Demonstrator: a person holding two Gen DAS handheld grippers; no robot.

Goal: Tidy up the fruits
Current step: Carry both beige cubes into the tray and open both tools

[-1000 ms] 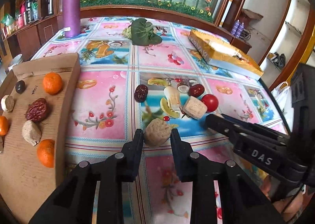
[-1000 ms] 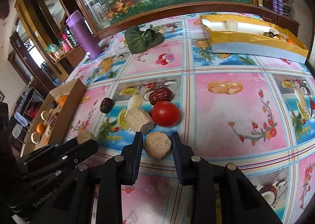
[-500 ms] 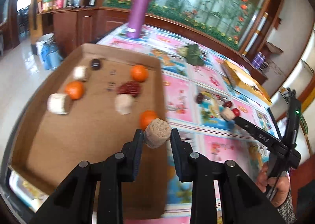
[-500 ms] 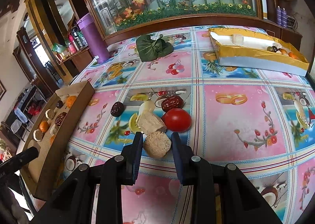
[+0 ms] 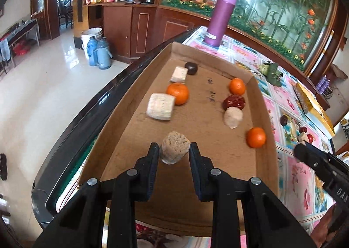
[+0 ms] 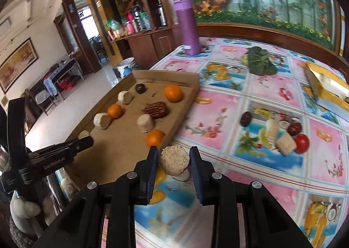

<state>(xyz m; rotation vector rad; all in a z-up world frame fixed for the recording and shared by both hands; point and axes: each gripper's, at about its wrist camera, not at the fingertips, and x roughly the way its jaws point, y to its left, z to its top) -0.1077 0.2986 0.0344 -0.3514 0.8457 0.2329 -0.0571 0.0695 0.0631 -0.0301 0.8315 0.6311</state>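
Since a second ago both grippers have left the fruit cluster on the worktop, each carrying a piece toward the cardboard tray.

Left gripper: clamped narrow on a tan crumbly chunk, held over the tray's near, bare floor.

Right gripper: closed on a second tan chunk, above the worktop just off the tray's near corner, beside an orange.

Handling, judged: chunks look light, dry, porous, likely crumbly. Flat sides give the pads purchase; a mid-body hold with modest squeeze suits them. Hard pressure could shed crumbs.

Tray already holds oranges, pale chunks and a red date. Tomato and others remain on the worktop.
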